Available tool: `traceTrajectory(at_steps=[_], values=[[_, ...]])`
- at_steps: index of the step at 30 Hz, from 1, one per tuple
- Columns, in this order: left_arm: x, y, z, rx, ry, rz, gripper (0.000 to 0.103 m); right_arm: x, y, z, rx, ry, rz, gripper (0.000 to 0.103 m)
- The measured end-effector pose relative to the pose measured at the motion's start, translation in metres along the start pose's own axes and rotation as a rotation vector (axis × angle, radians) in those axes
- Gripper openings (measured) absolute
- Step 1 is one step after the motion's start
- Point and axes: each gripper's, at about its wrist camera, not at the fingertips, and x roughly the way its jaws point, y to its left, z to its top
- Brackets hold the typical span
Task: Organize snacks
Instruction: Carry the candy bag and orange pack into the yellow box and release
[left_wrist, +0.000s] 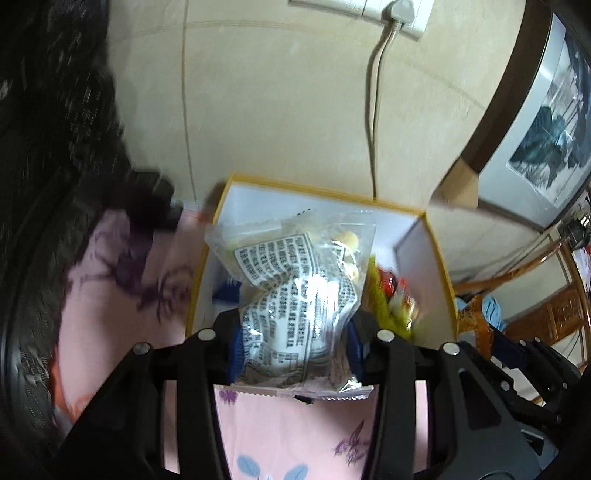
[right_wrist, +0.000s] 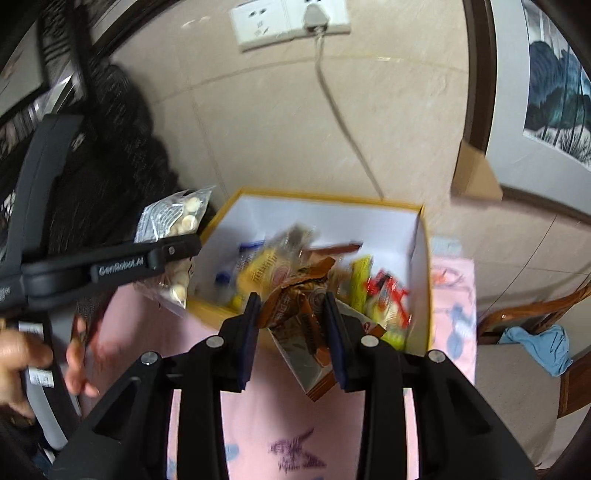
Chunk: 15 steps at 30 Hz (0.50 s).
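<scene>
My left gripper (left_wrist: 295, 332) is shut on a clear packet of small round biscuits (left_wrist: 295, 288), held up in front of the yellow box (left_wrist: 439, 266). From the right wrist view the same packet (right_wrist: 173, 221) hangs left of the box, with the left gripper (right_wrist: 177, 251) clamped across it. My right gripper (right_wrist: 291, 317) is shut on an orange-brown snack wrapper (right_wrist: 295, 314), lifted over the near edge of the yellow box (right_wrist: 424, 280). Inside the box lie several mixed snack packs (right_wrist: 384, 295), yellow, red and blue.
The box stands on a pink flower-print cloth (right_wrist: 288, 424). A tiled wall (right_wrist: 280, 136) with a socket and hanging cable (right_wrist: 332, 103) is behind it. A dark knitted garment (left_wrist: 55, 147) lies at the left, a wooden chair (right_wrist: 532, 317) with blue cloth at the right.
</scene>
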Motion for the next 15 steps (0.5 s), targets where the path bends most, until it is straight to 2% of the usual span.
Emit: traceTrajectory(at_steps=[3, 7, 9, 10, 11, 13, 14, 15], values=[[0.002, -0.012, 0.021, 0.021, -0.012, 0.002, 0.043, 0.008, -0.005, 0.021, 0.01, -0.002, -0.014, 0.034], [0.014, -0.019, 0.033, 0.022, 0.014, -0.014, 0.047, 0.02, -0.013, 0.034, 0.029, 0.014, -0.033, 0.035], [0.018, -0.02, 0.035, 0.016, 0.012, -0.003, 0.063, 0.028, -0.016, 0.037, 0.04, 0.026, -0.043, 0.036], [0.018, -0.018, 0.035, 0.011, 0.0, 0.006, 0.081, 0.033, -0.018, 0.038, 0.043, 0.035, -0.049, 0.036], [0.017, -0.017, 0.036, 0.005, -0.019, 0.022, 0.094, 0.039, -0.021, 0.039, 0.046, 0.046, -0.054, 0.039], [0.015, -0.015, 0.039, -0.005, -0.051, 0.054, 0.1, 0.047, -0.023, 0.041, 0.04, 0.062, -0.077, 0.045], [0.015, -0.015, 0.041, -0.008, -0.046, 0.049, 0.101, 0.05, -0.025, 0.04, 0.038, 0.068, -0.093, 0.058], [0.017, -0.015, 0.044, -0.008, -0.026, 0.044, 0.101, 0.053, -0.028, 0.04, 0.044, 0.071, -0.107, 0.062]])
